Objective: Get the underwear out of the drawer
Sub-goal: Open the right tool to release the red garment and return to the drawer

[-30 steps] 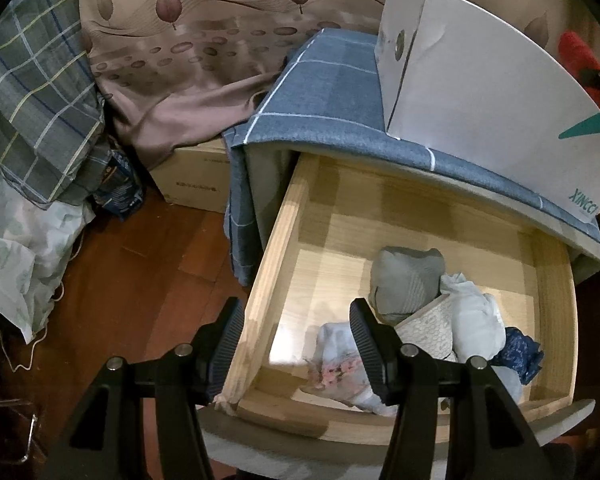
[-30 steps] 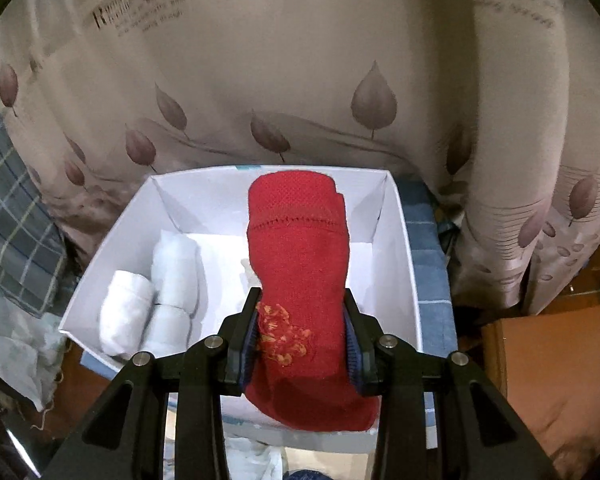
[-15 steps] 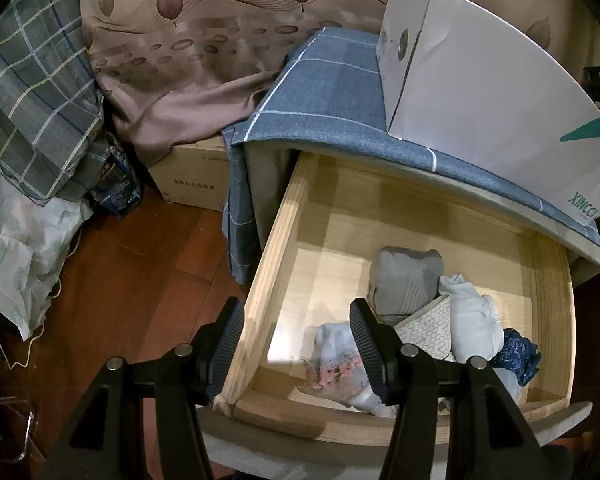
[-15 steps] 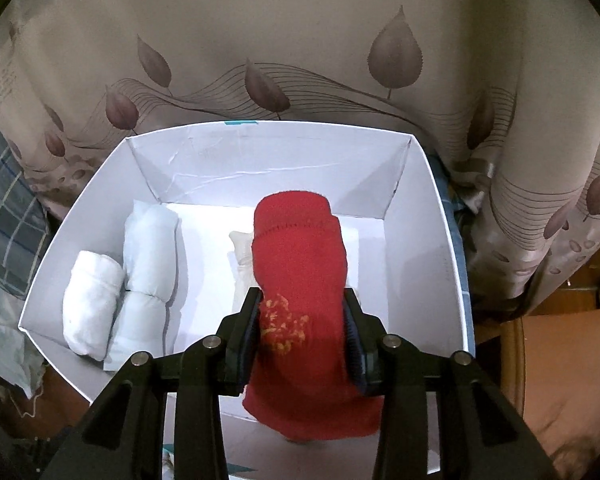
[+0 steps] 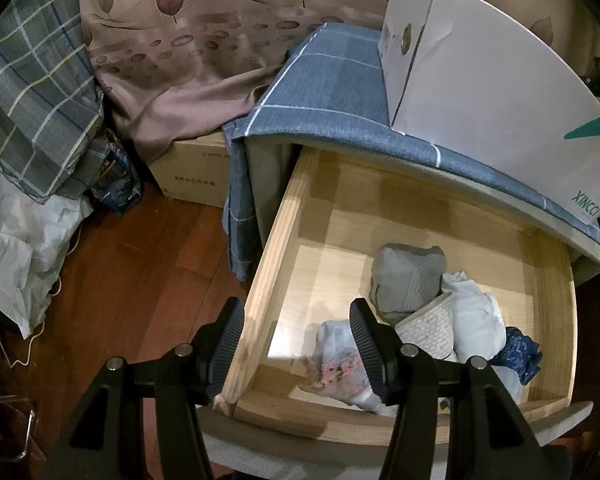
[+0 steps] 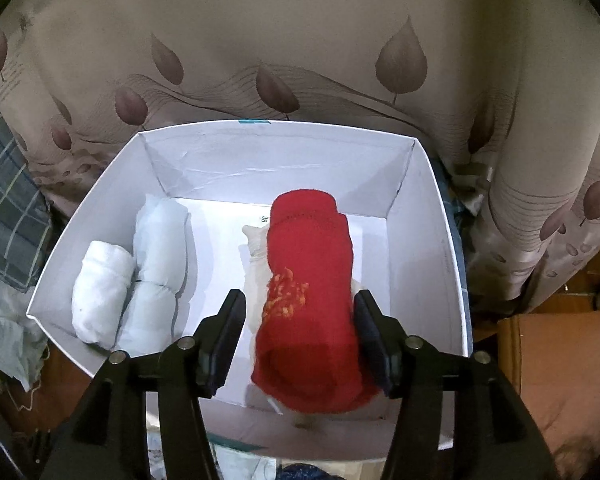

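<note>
The wooden drawer stands pulled open and holds several rolled pieces of underwear: a grey one, a white one, a patterned one, a floral one and a dark blue one. My left gripper is open and empty above the drawer's front left corner. My right gripper is open over the white box. A red roll of underwear lies in the box between the jaws, leaning on a pale roll. White rolls lie at the box's left.
The white box also shows in the left wrist view, standing on the blue checked cloth over the cabinet top. A leaf-print curtain hangs behind. A cardboard box, plaid fabric and bags lie on the wooden floor at left.
My right gripper has gone from shut on the red roll to open; the roll now rests lower in the box. The left gripper has barely moved.
</note>
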